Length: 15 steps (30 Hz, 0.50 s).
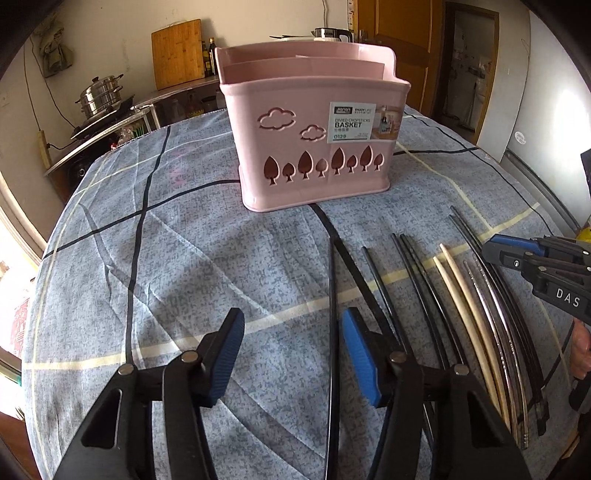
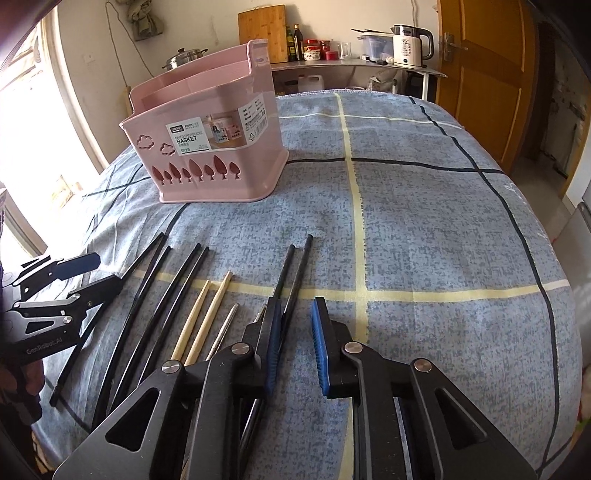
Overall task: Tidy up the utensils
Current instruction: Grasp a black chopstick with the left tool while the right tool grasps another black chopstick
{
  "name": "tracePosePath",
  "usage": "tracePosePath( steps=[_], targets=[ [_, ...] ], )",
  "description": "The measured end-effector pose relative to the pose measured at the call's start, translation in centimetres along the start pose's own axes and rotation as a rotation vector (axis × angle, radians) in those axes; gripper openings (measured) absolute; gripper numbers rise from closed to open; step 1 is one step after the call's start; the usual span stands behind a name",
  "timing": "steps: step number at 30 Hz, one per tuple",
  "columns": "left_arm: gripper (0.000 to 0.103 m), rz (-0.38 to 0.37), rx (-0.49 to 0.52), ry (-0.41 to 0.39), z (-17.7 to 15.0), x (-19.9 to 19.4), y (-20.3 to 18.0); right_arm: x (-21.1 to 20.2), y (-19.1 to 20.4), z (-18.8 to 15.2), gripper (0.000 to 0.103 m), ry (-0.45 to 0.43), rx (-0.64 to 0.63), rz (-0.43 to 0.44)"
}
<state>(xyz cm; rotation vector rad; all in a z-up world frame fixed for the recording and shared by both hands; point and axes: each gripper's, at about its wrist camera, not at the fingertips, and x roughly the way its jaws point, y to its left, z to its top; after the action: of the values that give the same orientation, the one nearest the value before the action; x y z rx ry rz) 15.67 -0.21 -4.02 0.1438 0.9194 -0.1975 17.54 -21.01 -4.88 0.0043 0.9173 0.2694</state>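
Note:
A pink chopstick basket [image 1: 310, 122] stands upright on the blue checked tablecloth [image 1: 184, 240], also in the right wrist view [image 2: 210, 144]. Several chopsticks lie in a row on the cloth: black ones [image 1: 417, 291], a wooden pair [image 1: 465, 295] and metal ones [image 1: 491, 310]; in the right wrist view the black ones [image 2: 177, 291], the wooden pair [image 2: 207, 310] and a metal one [image 2: 225, 328] lie front left. My left gripper [image 1: 291, 336] is open and empty, left of the row. My right gripper [image 2: 295, 325] is open, over the right end of the row near two black chopsticks [image 2: 295, 269].
A counter [image 2: 351, 62] at the back holds a kettle [image 2: 406, 44], jars, bottles and a cutting board [image 2: 262, 33]. A steamer pot [image 1: 99, 96] sits on a stove at the left. A wooden door [image 2: 487, 74] is at the right. The table edge curves near both sides.

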Motion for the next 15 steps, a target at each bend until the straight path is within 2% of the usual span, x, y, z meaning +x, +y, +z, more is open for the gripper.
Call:
tracePosePath(
  steps=[7,9,13,15],
  targets=[
    [0.051,0.0,0.009,0.015,0.4,0.6,-0.3,0.7,0.6,0.5,0.016,0.032,-0.034,-0.037],
    [0.044,-0.01,0.014,0.017,0.5,0.6,-0.5,0.8,0.7,0.6,0.011,0.037,-0.045,-0.045],
    [0.019,-0.027,0.025,0.018,0.4,0.4,-1.1,0.7,0.5,0.6,0.007,0.043,-0.039,-0.035],
    [0.01,-0.019,0.03,0.019,0.3,0.2,-1.4,0.4,0.4,0.4,0.005,0.041,-0.029,-0.024]
  ],
)
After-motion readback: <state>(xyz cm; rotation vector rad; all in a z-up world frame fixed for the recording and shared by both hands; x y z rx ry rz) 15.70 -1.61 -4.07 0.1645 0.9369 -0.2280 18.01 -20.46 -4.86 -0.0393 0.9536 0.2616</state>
